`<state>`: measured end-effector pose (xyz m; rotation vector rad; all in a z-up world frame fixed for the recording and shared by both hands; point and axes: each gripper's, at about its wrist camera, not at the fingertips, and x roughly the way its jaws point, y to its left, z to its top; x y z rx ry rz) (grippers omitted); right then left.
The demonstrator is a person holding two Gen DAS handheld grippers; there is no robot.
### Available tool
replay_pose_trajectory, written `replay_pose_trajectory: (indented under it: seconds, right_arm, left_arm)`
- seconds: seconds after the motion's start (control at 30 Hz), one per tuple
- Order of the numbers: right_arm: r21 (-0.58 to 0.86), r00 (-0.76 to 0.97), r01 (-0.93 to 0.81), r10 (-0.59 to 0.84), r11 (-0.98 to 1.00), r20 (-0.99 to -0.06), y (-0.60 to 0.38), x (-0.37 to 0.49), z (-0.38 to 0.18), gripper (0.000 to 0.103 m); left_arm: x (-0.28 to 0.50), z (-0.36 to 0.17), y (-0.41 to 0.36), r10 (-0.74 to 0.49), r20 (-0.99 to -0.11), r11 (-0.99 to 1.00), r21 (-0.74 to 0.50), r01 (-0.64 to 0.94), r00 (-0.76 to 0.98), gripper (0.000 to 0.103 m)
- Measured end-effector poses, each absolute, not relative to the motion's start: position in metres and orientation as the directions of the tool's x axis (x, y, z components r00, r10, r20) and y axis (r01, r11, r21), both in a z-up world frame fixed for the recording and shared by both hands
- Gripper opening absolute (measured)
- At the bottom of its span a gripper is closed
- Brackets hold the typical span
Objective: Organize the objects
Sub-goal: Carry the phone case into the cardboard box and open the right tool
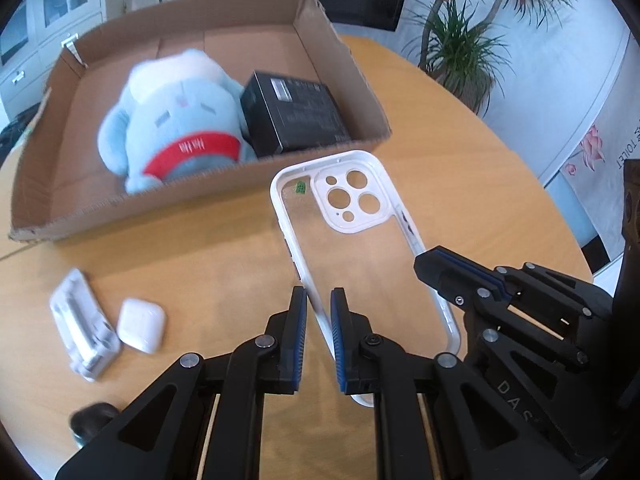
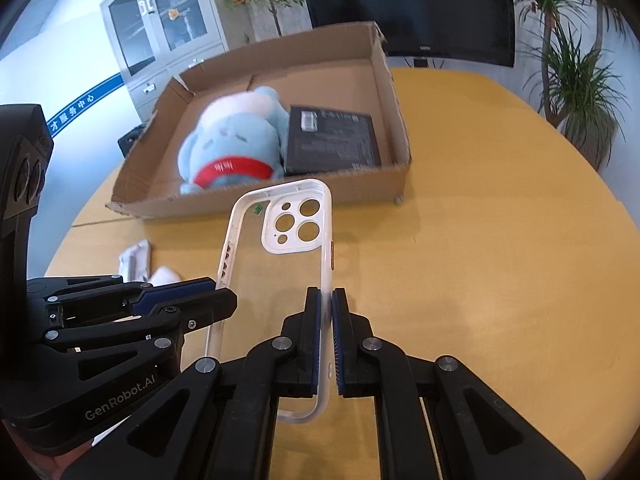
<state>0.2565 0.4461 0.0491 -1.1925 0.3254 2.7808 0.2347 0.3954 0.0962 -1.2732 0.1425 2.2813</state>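
Two items, a plush toy [image 1: 176,120] and black box [image 1: 294,114], sit in my far cardboard tray [image 1: 72,216]; both grippers, left [image 1: 318,300] and right [image 2: 326,300], are clamped on the phone case [image 1: 360,248], while earbuds case [image 1: 141,325] and packet [image 1: 82,326] wait near-left.

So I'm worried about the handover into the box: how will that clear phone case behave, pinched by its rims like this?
The phone case is an empty shell, so probably very light. Its thin white rim may flex or twist, since the left gripper and right gripper each pinch only one side rail. The glossy plastic looks slippery, so it could slide out if either grip loosens.
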Motion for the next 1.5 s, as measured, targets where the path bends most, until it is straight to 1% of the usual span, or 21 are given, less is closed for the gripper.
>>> replay_pose_trajectory:
  seconds: [0.23, 0.53, 0.87, 1.17, 1.33, 1.5]
  right_arm:
    - [0.129, -0.731, -0.148, 0.021, -0.98, -0.682, 0.443, 0.238, 0.079, 0.005]
    - [0.117, -0.766, -0.11, 0.009, -0.987, -0.643, 0.442, 0.199, 0.108, 0.005]
    - [0.108, -0.793, -0.015, -0.054, -0.994, -0.607, 0.403, 0.135, 0.13, 0.005]
    - [0.139, -0.774, 0.088, -0.156, -0.986, -0.613, 0.34, 0.055, 0.118, 0.005]
    - [0.158, -0.741, 0.112, -0.188, -0.981, -0.644, 0.31, 0.014, 0.098, 0.005]
    - [0.158, -0.713, 0.122, -0.197, -0.98, -0.673, 0.292, -0.009, 0.081, 0.005]
  left_arm:
    - [0.214, 0.119, 0.395, 0.391, -0.792, -0.865, -0.142, -0.482, -0.469, 0.01]
    - [0.186, 0.147, 0.387, 0.366, -0.77, -0.878, -0.1, -0.467, -0.523, 0.01]
    - [0.142, 0.167, 0.345, 0.285, -0.756, -0.921, -0.044, -0.388, -0.59, 0.01]
    - [0.09, 0.161, 0.28, 0.166, -0.773, -0.964, 0.004, -0.267, -0.612, 0.01]
    - [0.062, 0.142, 0.245, 0.156, -0.794, -0.977, -0.036, -0.21, -0.587, 0.01]
    - [0.048, 0.125, 0.224, 0.158, -0.811, -0.98, -0.06, -0.188, -0.563, 0.01]
